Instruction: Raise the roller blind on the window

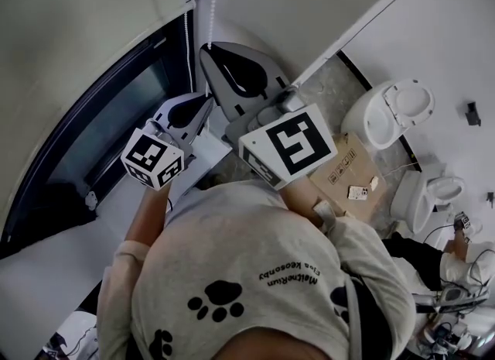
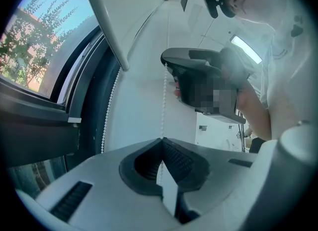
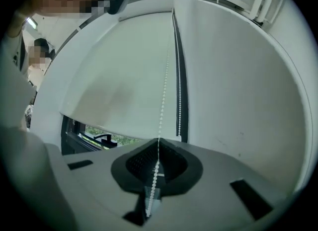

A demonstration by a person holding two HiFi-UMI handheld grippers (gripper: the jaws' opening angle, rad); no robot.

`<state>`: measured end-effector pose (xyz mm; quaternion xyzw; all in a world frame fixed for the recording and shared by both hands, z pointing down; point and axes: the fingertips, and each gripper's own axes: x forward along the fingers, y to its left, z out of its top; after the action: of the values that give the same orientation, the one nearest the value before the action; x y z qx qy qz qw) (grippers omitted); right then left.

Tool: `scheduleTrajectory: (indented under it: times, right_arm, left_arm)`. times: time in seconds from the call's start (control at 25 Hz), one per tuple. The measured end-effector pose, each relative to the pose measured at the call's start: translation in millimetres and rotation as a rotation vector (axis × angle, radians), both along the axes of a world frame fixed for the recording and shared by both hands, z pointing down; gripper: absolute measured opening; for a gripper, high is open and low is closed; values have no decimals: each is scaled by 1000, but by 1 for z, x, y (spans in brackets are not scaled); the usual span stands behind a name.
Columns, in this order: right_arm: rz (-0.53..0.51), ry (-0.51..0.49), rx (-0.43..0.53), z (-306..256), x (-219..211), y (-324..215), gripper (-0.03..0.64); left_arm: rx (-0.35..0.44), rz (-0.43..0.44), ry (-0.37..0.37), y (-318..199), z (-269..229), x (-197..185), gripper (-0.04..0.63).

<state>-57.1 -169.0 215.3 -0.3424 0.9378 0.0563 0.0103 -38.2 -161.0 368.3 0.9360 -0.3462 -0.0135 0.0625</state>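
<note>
Window [image 1: 116,118]: one, dark-framed. Its upper part is behind the blind, and the head view cuts off its lower left corner.
Roller blind [image 3: 124,76]: one, pale, part-way down the window. A strip of glass shows under its bottom edge. I cannot make out the roller at the top.
Person [image 1: 247,273]: one. The back and shoulders fill the lower head view and hide the floor [image 1: 329,80] beneath.
Toilets: two, white, well off to the right [image 1: 394,111] [image 1: 429,196], both standing on the floor.
Cardboard box [image 1: 348,173]: one, flat on the floor beside them, partly behind the right marker cube.
Right hand-held gripper [image 1: 209,47]: one, the higher of the pair, jaws closed tight on the bead chain.
Left hand-held gripper [image 1: 205,101]: one, just below it, jaws also clamped on the chain, which enters at the tips.
Bead chain [image 3: 164,91]: two white strands at the window's right edge. Both grippers pinch the same strand. The other [image 3: 179,101] hangs free along the dark frame. The bottom loop is hidden behind the grippers.
</note>
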Motion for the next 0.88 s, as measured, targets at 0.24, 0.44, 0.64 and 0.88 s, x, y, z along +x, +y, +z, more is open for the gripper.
scheduleTrajectory:
  times: [0.24,0.44,0.64,0.88]
  right_arm:
    - [-1,-22,-48,22,3,3,11]
    - [20,24,-23,47,0,11,10]
    - [36,32,-51,72,1,9,9]
    - [46,30,-90,97,5,10,10]
  left_arm:
    - [5,-26,-74,4,21,-1,8]
    - [-29,-54,-66,6,48,-5,8]
    - [-75,-51,-60,6,72,-5,8]
    - [-115,-47,-28,11,96,1,8]
